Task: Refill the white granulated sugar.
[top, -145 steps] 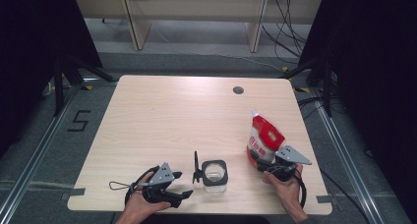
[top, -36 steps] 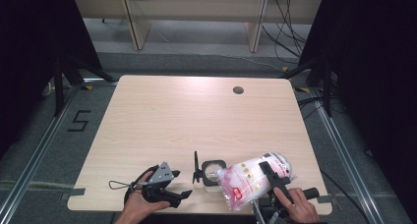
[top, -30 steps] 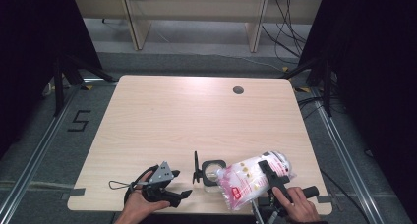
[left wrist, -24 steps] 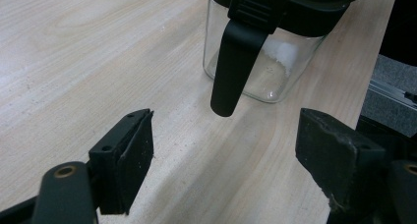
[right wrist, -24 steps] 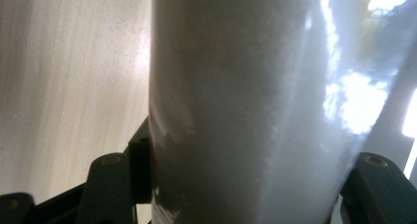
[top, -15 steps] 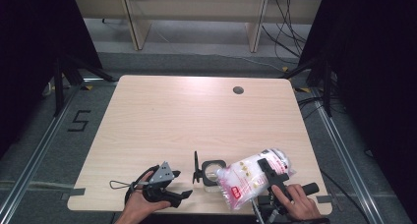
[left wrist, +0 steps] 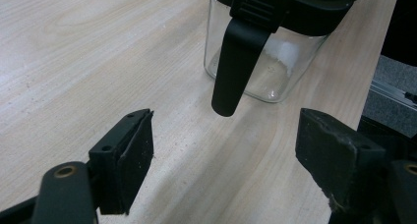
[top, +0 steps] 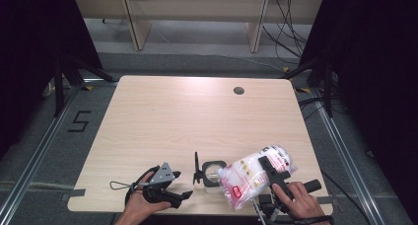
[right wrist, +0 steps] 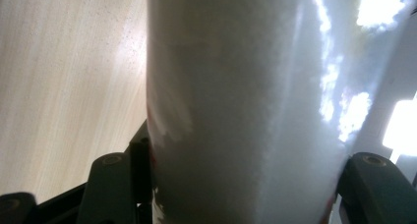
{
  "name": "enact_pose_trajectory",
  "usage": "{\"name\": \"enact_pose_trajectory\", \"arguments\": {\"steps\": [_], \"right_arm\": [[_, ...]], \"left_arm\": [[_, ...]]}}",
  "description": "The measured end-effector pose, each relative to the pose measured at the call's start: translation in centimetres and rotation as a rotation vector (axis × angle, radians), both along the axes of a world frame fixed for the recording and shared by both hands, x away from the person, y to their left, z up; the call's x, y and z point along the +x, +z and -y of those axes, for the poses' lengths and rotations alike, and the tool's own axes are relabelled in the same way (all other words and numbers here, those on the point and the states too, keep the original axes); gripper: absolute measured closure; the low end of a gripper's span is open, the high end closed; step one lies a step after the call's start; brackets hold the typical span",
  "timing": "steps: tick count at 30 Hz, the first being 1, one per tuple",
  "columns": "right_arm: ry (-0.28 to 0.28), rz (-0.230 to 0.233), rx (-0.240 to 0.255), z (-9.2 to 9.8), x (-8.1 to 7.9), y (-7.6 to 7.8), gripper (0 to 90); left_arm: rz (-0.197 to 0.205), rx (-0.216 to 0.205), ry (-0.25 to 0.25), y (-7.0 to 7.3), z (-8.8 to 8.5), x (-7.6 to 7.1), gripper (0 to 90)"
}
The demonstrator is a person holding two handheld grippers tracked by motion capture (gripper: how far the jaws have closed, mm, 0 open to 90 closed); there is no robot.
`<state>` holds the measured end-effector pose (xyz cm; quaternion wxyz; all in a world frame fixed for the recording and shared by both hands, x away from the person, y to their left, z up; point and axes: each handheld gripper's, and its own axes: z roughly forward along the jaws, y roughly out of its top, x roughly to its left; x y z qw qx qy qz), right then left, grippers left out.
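A clear plastic bag of white grains point(top: 246, 179) with red print lies tilted, its lower left end at the rim of a small square glass jar point(top: 213, 172). My right gripper point(top: 270, 167) is shut on the bag near the table's front edge; in the right gripper view the bag point(right wrist: 236, 101) sits between both jaws of this gripper point(right wrist: 236, 184). The jar's black lid point(top: 196, 167) stands flipped open on its left. My left gripper point(top: 181, 196) rests open on the table left of the jar. In the left gripper view, it point(left wrist: 223, 170) faces the jar point(left wrist: 268, 67) and its hanging black clasp point(left wrist: 236, 57), with nothing between the jaws.
The light wooden table point(top: 197, 116) has a round cable hole point(top: 239, 91) at the back right. Both hands sit at the front edge. Dark curtains and metal floor rails point(top: 44, 151) flank the table.
Several seconds ago the bag stood upright at the table's right; it is now tipped left at the jar. Over the last second nothing has visibly moved.
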<state>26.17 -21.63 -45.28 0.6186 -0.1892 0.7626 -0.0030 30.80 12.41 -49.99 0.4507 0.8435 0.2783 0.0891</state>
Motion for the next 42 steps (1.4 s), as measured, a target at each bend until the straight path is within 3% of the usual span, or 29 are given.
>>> {"name": "enact_pose_trajectory", "arguments": {"steps": [1, 2, 3, 6, 7, 9, 10, 11, 15, 17, 20, 22, 25, 27, 28, 30, 32, 33, 35, 36, 38, 39, 42], "right_arm": [[-0.010, -0.006, 0.009, 0.06, -0.02, -0.02, 40.4], [-0.001, 0.004, -0.012, 0.01, 0.00, 0.18, 40.4], [-0.014, 0.001, -0.023, 0.06, -0.06, 0.21, 40.4], [-0.017, 0.005, -0.018, 0.01, 0.00, 0.01, 40.4], [-0.024, -0.013, -0.051, -0.19, 0.04, 0.27, 40.5], [-0.025, -0.004, -0.013, -0.11, 0.05, -0.01, 40.5], [-0.010, 0.005, -0.015, -0.13, 0.13, -0.02, 40.5], [0.016, 0.022, -0.048, -0.29, 0.26, 0.19, 40.5], [0.003, 0.014, -0.057, -0.22, 0.25, 0.08, 40.6], [0.004, 0.011, -0.057, -0.20, 0.27, 0.07, 40.6], [0.002, 0.008, -0.043, -0.18, 0.25, 0.09, 40.7], [0.008, 0.014, -0.028, -0.12, 0.29, -0.03, 40.7], [-0.007, 0.001, -0.042, -0.12, 0.20, -0.04, 40.8], [0.004, 0.017, -0.040, -0.13, 0.14, 0.06, 40.8], [-0.001, 0.013, -0.042, -0.16, 0.08, 0.23, 40.8], [0.013, 0.022, -0.018, -0.12, 0.13, 0.37, 40.8], [-0.012, 0.018, 0.013, 0.02, 0.01, 0.16, 40.9], [-0.050, -0.020, -0.011, 0.03, -0.12, 0.36, 40.9], [-0.024, -0.010, -0.046, -0.04, 0.05, 0.57, 40.9], [0.011, 0.020, -0.019, 0.08, 0.24, 0.30, 40.9], [-0.025, 0.006, 0.014, 0.27, 0.07, 0.04, 40.9], [-0.023, 0.005, 0.015, 0.27, 0.09, 0.02, 40.9], [0.007, 0.011, -0.009, 0.18, 0.27, 0.20, 40.9]], "left_arm": [[-0.003, -0.010, 0.005, -0.03, 0.08, -0.05, 21.9], [-0.002, -0.004, 0.001, -0.01, 0.04, -0.03, 21.9], [-0.025, -0.012, 0.018, -0.06, 0.12, -0.18, 21.9], [-0.024, -0.011, 0.017, -0.06, 0.11, -0.17, 21.9], [-0.011, -0.013, 0.011, -0.05, 0.11, -0.12, 21.9], [-0.024, -0.018, 0.026, -0.03, 0.14, -0.23, 21.9], [-0.007, -0.004, 0.007, -0.03, 0.02, -0.04, 21.9], [0.002, 0.015, -0.005, 0.03, -0.10, 0.07, 21.9], [-0.021, 0.002, 0.007, -0.02, 0.02, -0.06, 21.9], [-0.002, -0.010, 0.004, -0.02, 0.08, -0.05, 21.9], [0.001, 0.000, 0.000, 0.01, -0.01, 0.00, 21.9], [-0.018, -0.013, 0.025, -0.01, 0.11, -0.22, 21.9], [0.001, 0.000, -0.001, 0.03, 0.00, -0.04, 21.9], [-0.021, -0.018, 0.019, -0.05, 0.14, -0.18, 21.9], [0.000, 0.001, 0.000, 0.01, 0.01, -0.01, 21.9], [-0.001, -0.008, 0.004, -0.01, 0.07, -0.05, 21.9], [-0.002, -0.009, 0.004, -0.01, 0.07, -0.05, 21.9], [-0.002, -0.008, 0.004, -0.02, 0.06, -0.05, 21.9], [-0.020, -0.014, 0.020, -0.02, 0.12, -0.19, 21.9], [-0.013, -0.015, 0.017, -0.01, 0.09, -0.15, 21.9], [-0.008, -0.015, 0.011, 0.00, 0.06, -0.09, 21.9], [-0.025, -0.023, 0.024, -0.03, 0.12, -0.20, 21.9], [-0.019, -0.017, 0.021, -0.02, 0.10, -0.17, 21.9]]}}
